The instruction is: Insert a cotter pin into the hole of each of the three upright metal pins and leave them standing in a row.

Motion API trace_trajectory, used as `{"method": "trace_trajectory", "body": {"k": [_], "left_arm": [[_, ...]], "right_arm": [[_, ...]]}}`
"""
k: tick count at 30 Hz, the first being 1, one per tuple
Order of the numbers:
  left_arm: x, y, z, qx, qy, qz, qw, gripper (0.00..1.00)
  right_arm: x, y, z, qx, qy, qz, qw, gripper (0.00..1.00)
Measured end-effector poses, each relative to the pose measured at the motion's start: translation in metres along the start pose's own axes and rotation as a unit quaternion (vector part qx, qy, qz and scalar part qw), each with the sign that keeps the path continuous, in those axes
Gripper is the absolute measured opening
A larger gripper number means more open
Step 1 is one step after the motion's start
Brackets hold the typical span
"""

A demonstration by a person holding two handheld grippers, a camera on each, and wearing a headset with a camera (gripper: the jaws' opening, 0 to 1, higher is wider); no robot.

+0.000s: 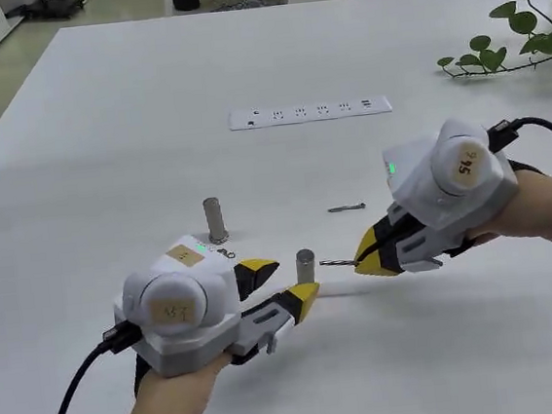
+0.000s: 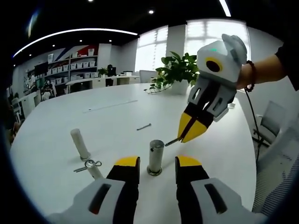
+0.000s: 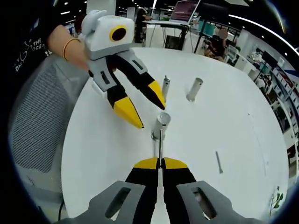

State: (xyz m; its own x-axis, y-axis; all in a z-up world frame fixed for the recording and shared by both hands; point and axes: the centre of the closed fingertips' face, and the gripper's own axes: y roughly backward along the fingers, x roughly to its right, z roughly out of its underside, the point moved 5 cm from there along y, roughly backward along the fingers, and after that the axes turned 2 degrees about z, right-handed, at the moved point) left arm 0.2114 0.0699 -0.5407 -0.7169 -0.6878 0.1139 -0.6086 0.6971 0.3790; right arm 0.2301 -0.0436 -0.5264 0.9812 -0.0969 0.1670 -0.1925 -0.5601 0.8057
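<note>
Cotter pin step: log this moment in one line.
right gripper: shut on cotter pin, tip at metal pin | left gripper: open around that pin | spare cotter pin: on table

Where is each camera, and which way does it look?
Head view: on the person's head, looking down at the table; left hand holds left tool, right hand right tool.
Left gripper view: on the left tool, facing the metal pin between its open jaws; right tool beyond.
Right gripper view: on the right tool, looking along its cotter pin at that pin; left tool beyond.
Gripper views share that pin, opposite sides.
</note>
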Motion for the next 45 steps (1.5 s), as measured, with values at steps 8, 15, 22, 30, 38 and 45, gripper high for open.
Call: {"method": "trace_trajectory", "body": {"k": [8, 15, 22, 30, 38, 45], "left_arm": [[0.0, -0.013, 0.002, -0.008, 0.0, -0.002, 1.0, 0.26], [0.003, -0.021, 0.008, -0.023, -0.005, 0.001, 0.9997, 0.23], [0.001, -0.026, 0.009, -0.028, -0.003, -0.007, 0.9996, 0.18], [-0.002, -0.028, 0.01, -0.034, -0.006, -0.015, 0.9993, 0.12], [-0.002, -0.029, 0.011, -0.034, -0.021, -0.015, 0.9991, 0.1], [-0.002, -0.028, 0.011, -0.033, -0.015, -0.017, 0.9992, 0.1]], "right_arm": [[0.005, -0.003, 0.001, 0.004, 0.0, -0.002, 1.0, 0.0], [0.005, -0.002, -0.003, 0.011, 0.001, -0.004, 0.9999, 0.0], [0.004, -0.003, -0.005, 0.012, 0.007, -0.007, 0.9999, 0.0], [0.007, -0.007, -0.007, 0.011, 0.016, -0.009, 0.9998, 0.0], [0.011, -0.011, -0.009, 0.007, 0.039, -0.008, 0.9992, 0.0], [0.009, -0.01, -0.013, 0.007, 0.052, -0.008, 0.9986, 0.0]]}}
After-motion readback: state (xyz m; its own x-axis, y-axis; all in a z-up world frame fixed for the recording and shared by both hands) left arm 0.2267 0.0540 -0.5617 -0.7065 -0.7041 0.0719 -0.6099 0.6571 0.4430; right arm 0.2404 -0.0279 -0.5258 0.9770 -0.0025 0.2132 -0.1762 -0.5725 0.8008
